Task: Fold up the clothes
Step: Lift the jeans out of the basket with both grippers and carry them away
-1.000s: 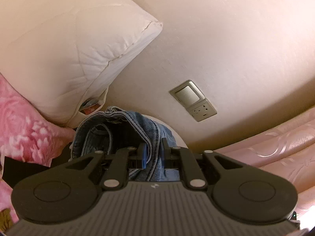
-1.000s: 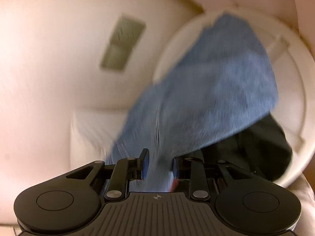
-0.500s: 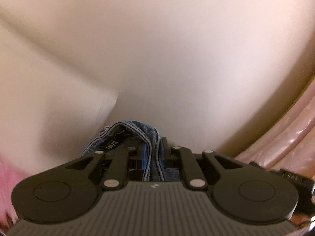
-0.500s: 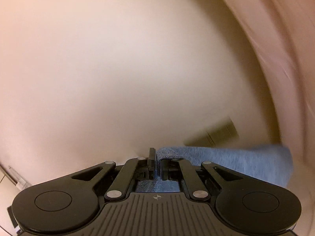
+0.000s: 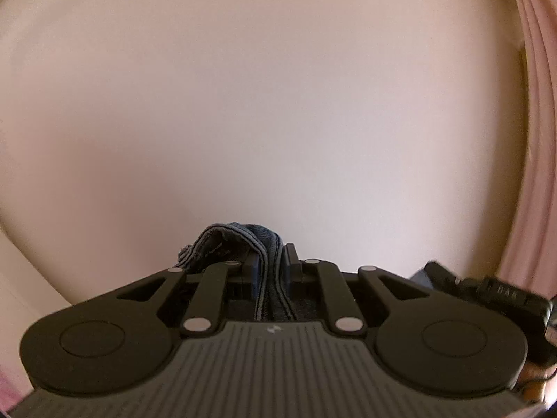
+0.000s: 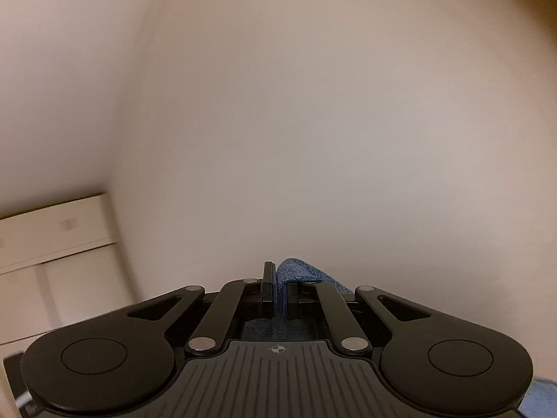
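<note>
Since a second ago you've swung both tools up: pillow and basket are gone, only bare wall (image 5: 278, 104) ahead. Your left tool (image 5: 269, 261) is clamped on the jeans (image 5: 240, 240), your right tool (image 6: 280, 285) likewise, probably to let them hang straight for folding.

Stitched blue denim jeans (image 5: 268, 244), matt wall (image 5: 278, 104)

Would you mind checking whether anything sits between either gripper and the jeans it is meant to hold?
Nothing visible does. The left gripper is shut on a stitched edge of the jeans, and the right gripper is shut on a fold of the same denim; both point at bare wall.
</note>
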`<act>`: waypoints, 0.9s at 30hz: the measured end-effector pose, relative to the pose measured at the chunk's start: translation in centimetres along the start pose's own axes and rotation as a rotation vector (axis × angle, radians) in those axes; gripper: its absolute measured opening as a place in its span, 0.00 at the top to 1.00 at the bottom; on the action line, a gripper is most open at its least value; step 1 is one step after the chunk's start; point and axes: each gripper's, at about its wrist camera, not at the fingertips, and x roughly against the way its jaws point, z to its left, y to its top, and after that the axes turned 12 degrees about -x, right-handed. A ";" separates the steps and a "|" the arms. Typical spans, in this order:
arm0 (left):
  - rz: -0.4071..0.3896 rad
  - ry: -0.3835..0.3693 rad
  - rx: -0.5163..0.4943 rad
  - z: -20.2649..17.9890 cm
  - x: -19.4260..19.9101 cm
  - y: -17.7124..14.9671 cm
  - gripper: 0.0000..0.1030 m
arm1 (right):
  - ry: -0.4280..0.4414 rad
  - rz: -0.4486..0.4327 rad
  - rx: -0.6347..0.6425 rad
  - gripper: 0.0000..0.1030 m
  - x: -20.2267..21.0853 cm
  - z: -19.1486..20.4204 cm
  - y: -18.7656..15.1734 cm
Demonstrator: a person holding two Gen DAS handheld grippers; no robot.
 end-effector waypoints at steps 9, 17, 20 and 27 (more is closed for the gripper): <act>-0.262 0.435 -0.239 7.3 25.8 13.8 0.90 | 0.551 0.123 -0.054 0.99 -7.8 19.9 -9.4; -0.323 0.785 -0.450 6.2 47.4 26.1 0.90 | 0.867 0.269 -0.217 0.99 -8.4 37.7 -16.7; -0.307 0.867 -0.497 5.5 53.0 29.3 0.90 | 0.924 0.335 -0.277 0.99 -7.9 42.0 -19.5; -0.140 0.944 -0.491 8.3 58.3 31.9 0.89 | 0.910 0.535 -0.293 0.98 -4.7 46.3 -25.8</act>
